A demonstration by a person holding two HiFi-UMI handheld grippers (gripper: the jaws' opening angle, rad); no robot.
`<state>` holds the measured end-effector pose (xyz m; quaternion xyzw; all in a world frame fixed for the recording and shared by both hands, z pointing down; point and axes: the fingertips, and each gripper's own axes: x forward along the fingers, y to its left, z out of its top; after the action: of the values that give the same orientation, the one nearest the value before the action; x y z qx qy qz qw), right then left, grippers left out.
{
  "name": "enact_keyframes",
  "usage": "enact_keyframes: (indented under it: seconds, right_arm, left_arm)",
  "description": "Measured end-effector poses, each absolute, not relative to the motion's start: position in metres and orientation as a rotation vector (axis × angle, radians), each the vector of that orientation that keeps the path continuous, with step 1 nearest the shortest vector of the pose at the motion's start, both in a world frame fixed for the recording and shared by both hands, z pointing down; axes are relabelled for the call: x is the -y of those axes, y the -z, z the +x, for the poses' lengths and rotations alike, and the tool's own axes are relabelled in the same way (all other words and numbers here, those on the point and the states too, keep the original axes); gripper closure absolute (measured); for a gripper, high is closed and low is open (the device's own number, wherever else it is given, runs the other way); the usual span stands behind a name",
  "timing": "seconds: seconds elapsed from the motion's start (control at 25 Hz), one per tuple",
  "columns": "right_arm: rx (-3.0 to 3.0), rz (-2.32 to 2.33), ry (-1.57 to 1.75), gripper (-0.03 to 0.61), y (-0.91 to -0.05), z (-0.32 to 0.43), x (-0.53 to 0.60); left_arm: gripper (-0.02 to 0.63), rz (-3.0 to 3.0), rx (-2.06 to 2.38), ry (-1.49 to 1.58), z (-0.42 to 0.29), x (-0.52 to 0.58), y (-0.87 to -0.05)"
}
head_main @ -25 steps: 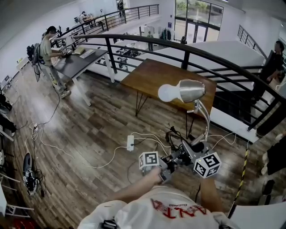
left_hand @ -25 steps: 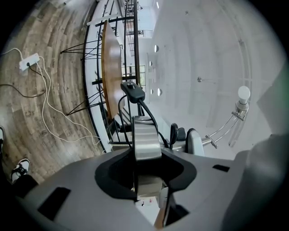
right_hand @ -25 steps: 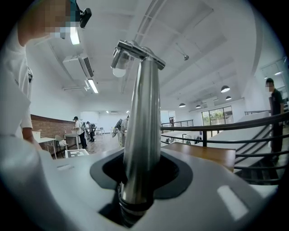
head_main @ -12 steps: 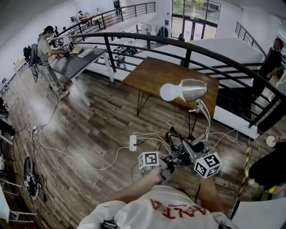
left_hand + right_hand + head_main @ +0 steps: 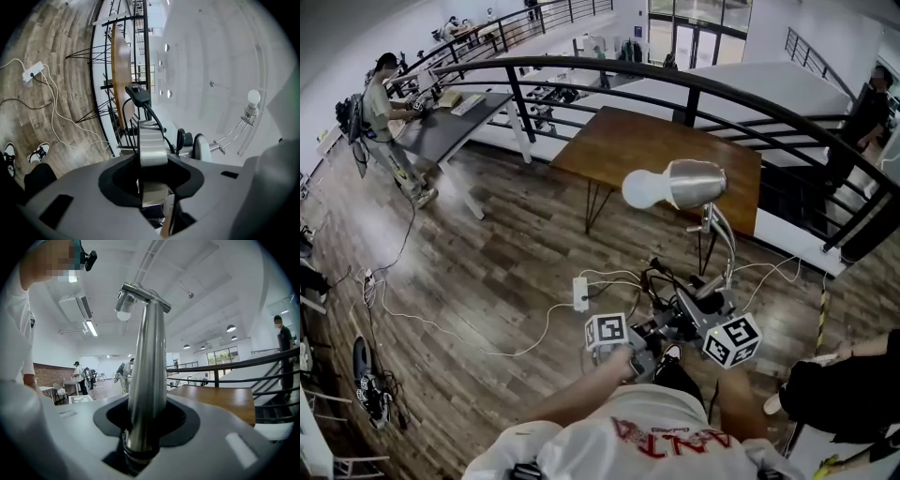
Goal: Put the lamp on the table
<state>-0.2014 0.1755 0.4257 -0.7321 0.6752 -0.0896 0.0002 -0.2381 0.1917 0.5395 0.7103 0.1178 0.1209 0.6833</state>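
Note:
The lamp has a silver shade (image 5: pixel 696 182), a white bulb (image 5: pixel 639 190) and a curved silver neck (image 5: pixel 727 251); it hangs above the wooden floor, in front of me. My left gripper (image 5: pixel 659 331) is shut on a silver metal part of the lamp's foot (image 5: pixel 152 147), beside its black cable (image 5: pixel 140 99). My right gripper (image 5: pixel 701 312) is shut on the lamp's neck (image 5: pixel 148 376), which rises to the bulb (image 5: pixel 123 314). The brown wooden table (image 5: pixel 670 148) stands ahead, beyond the lamp, with its top bare.
A black railing (image 5: pixel 694 101) runs behind the table, with a drop beyond. A white power strip (image 5: pixel 579 292) and loose cables lie on the floor near my grippers. A person (image 5: pixel 836 386) stands close at lower right. Another works at a grey desk (image 5: pixel 450 129) far left.
Both grippers keep their hold on the lamp. The lamp and grippers shifted slightly left in the head view, the table looks a little nearer, and a person has come closer at lower right.

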Motion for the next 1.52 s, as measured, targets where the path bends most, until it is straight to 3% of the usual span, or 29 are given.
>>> enact_keyframes:
  seconds: [0.44,1.2,1.52]
  right_arm:
    - [-2.146,-2.260,0.297,0.428,-0.426,-0.142,-0.129]
    - [-2.235,-2.192,0.293,0.428,-0.420,0.059,-0.096]
    - [-2.259,-2.144,0.345,0.428,-0.430,0.112,-0.067]
  left_arm:
    - [0.470,1.593,-0.232,-0.265,-0.180,-0.146,-0.539]
    - [0.471,1.595,-0.176,-0.203,0.023,-0.116,-0.533]
    - [0.471,1.577,-0.124,-0.204,0.073,-0.089,-0.541]
